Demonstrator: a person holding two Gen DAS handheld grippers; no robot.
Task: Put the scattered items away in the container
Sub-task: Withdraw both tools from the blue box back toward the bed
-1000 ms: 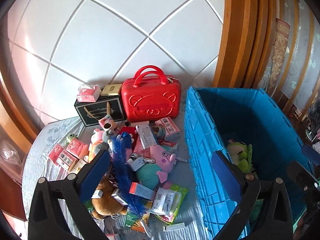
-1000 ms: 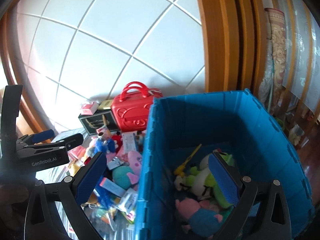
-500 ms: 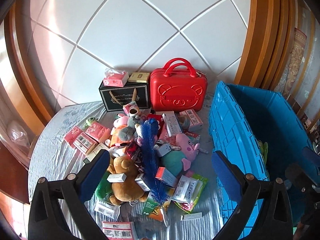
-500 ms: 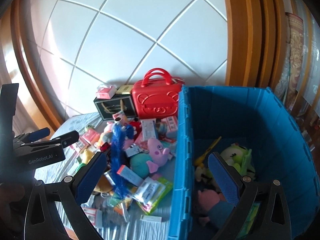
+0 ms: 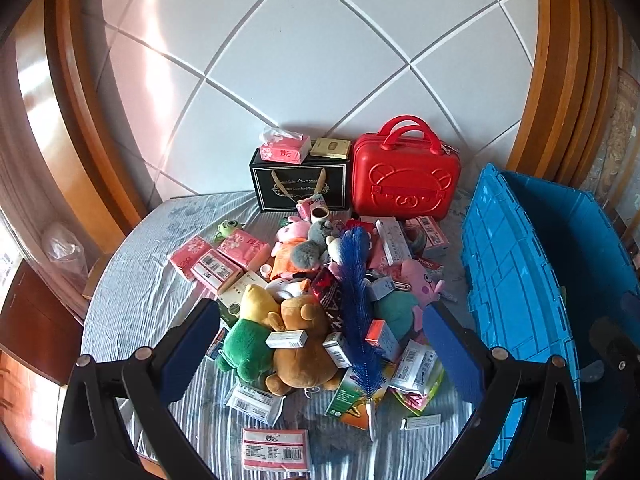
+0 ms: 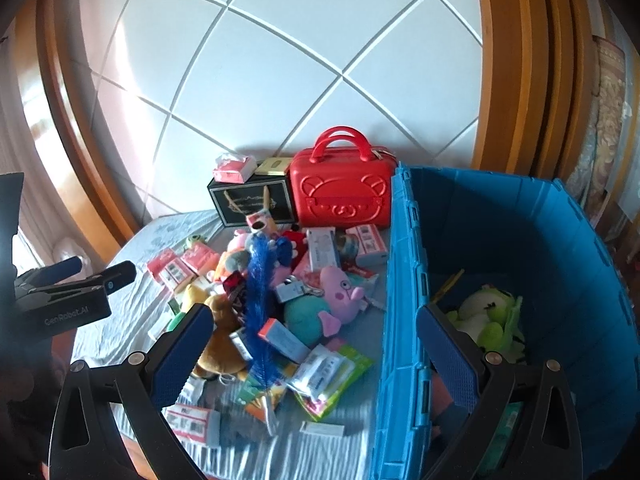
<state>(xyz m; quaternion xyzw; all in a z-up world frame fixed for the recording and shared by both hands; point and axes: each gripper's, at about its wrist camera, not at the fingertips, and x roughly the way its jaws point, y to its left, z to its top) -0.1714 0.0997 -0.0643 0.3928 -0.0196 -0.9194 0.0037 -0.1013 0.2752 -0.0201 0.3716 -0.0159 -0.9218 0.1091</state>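
**Both grippers empty above the pile**

The left gripper [image 5: 320, 344] hovers with fingers spread over the brown bear plush [image 5: 304, 344], probably choosing it. The right gripper [image 6: 316, 344] is spread too, astride the blue crate [image 6: 404, 280] wall. Behind stands the red suitcase [image 5: 404, 176].

White tiled wall [image 5: 320, 60] behind — wooden frame [image 5: 560, 80] at right.

My table [image 5: 132, 296], under a pale striped cloth [image 5: 160, 248], carries plenty: the blue crate [image 5: 508, 280] on the right, a red case [image 5: 404, 180] and black box [image 5: 300, 186] at the wall, a heap of plush toys [image 5: 296, 320], and a pink packet [image 5: 276, 444] at the near edge.
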